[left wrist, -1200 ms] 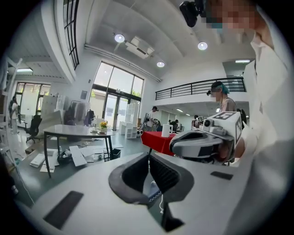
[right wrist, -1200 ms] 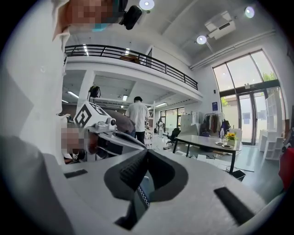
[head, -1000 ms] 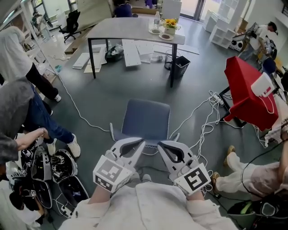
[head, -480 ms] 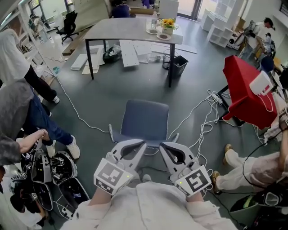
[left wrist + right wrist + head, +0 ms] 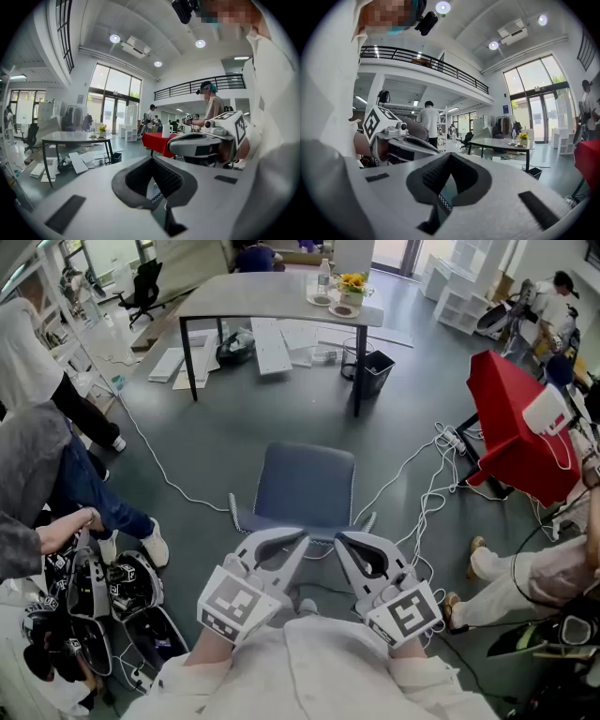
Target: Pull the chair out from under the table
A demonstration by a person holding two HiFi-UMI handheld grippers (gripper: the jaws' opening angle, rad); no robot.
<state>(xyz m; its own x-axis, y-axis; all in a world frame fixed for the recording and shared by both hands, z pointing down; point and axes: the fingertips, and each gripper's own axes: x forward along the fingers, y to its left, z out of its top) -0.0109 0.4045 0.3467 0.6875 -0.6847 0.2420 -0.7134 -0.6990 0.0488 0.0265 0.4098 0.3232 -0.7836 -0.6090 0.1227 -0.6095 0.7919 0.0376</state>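
The blue chair [image 5: 307, 486] stands on the grey floor well out from the grey table [image 5: 272, 296], its seat toward the table. My left gripper [image 5: 300, 538] and right gripper [image 5: 339, 538] hover side by side over the chair's near edge, close to my chest. Both are shut, and I see nothing gripped between the pads. In the left gripper view the closed jaws of the left gripper [image 5: 152, 159] point toward the distant table [image 5: 70, 137], with the right gripper [image 5: 197, 143] beside them. The right gripper [image 5: 450, 154] likewise faces the table [image 5: 499, 142], the left gripper [image 5: 401, 140] alongside.
White cables [image 5: 427, 493] snake over the floor right of the chair. A red-covered table [image 5: 511, 432] stands at the right, a black bin [image 5: 378, 376] by the table leg, white boards [image 5: 272, 348] under the table. A person [image 5: 37, 456] and bags [image 5: 103, 587] are at left, another person's legs [image 5: 525, 587] at right.
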